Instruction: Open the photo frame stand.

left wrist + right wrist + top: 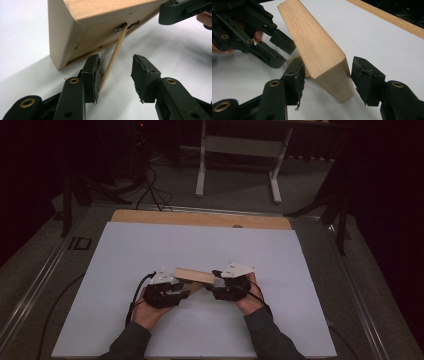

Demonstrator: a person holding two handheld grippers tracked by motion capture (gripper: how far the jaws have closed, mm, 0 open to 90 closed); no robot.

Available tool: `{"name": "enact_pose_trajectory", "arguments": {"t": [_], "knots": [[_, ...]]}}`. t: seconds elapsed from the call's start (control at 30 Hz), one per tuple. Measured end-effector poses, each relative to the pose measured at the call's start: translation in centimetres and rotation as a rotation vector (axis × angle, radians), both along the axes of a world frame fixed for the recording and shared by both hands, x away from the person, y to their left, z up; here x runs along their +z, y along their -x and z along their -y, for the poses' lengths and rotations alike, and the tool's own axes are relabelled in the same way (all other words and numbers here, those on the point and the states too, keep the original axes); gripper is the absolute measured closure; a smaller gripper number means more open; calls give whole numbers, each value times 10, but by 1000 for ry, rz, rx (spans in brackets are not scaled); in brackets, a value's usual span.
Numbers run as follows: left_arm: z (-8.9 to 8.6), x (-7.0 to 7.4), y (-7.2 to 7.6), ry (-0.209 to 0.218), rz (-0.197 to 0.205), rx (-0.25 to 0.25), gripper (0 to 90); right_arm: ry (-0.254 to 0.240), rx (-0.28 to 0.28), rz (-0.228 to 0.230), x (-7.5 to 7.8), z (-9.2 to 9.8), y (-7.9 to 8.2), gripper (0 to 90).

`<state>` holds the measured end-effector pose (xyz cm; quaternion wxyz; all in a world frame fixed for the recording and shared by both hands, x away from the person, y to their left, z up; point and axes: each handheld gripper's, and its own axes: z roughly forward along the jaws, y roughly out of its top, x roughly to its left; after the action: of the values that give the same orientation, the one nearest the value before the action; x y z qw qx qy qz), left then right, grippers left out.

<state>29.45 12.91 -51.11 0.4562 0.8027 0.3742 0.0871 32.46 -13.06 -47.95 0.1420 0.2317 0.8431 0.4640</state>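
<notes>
Block (195, 275) lies between both grippers' open jaws.

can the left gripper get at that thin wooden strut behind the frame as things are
Probably yes. In the left gripper view the thin strut already runs down between the open jaws of the left gripper, against the left pad, with nothing between. The wooden frame sits just above it.

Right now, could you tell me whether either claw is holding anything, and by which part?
Neither grips firmly. The left claw stands open around the thin strut; the right claw straddles the wooden block's end, a gap beside one pad.
</notes>
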Motion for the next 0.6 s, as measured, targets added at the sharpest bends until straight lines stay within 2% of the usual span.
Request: {"name": "enact_pose_trajectory", "arguments": {"t": [0.3,0.6], "knots": [[-2,4,4,0,25,8,571,-1,1,6,1,2,1,413],[-4,7,4,33,22,-3,572,-15,11,6,3,3,0,403]]}}
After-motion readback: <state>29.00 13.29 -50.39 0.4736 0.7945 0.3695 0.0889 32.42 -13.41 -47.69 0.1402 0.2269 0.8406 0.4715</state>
